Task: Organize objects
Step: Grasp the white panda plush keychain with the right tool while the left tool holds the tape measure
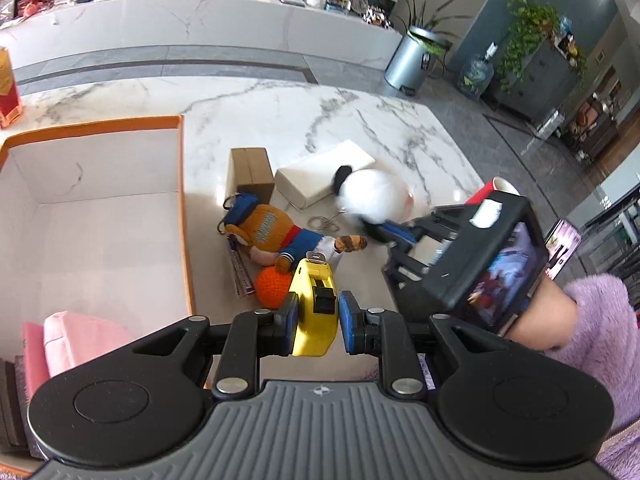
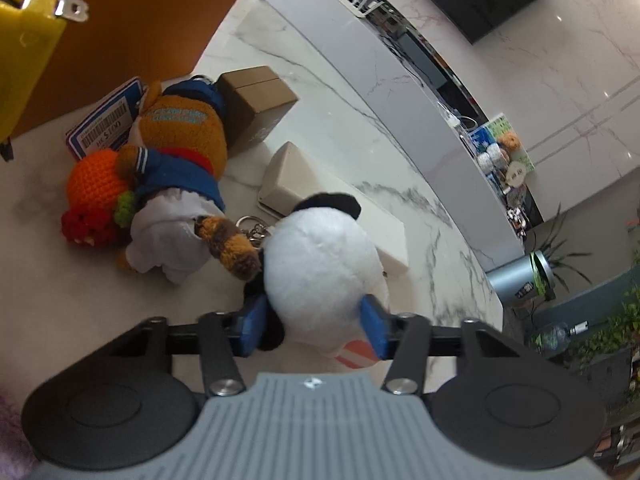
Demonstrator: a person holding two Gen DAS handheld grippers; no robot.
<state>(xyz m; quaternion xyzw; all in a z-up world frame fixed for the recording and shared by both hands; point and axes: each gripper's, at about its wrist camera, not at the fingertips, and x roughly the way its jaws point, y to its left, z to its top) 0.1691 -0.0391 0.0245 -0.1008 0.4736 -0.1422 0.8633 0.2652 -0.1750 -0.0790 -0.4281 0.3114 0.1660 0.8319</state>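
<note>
My left gripper (image 1: 318,310) is shut on a yellow tape measure (image 1: 314,292), held above the table beside the orange-rimmed box (image 1: 96,125). The tape measure also shows at the top left of the right wrist view (image 2: 24,60). My right gripper (image 2: 314,320) has its blue pads (image 2: 252,322) pressed on both sides of a white plush toy (image 2: 320,264) with a black ear. That toy looks blurred in the left wrist view (image 1: 372,196). A brown bear plush (image 2: 180,140) in blue clothes and an orange crochet ball (image 2: 94,184) lie next to it on the marble table (image 1: 400,128).
A small cardboard box (image 2: 256,100) and a long white box (image 2: 296,184) lie behind the toys. A pink pouch (image 1: 76,340) lies inside the orange-rimmed box. A red cup (image 1: 490,194) stands near the table's right edge. A purple sleeve (image 1: 600,320) is behind the right gripper.
</note>
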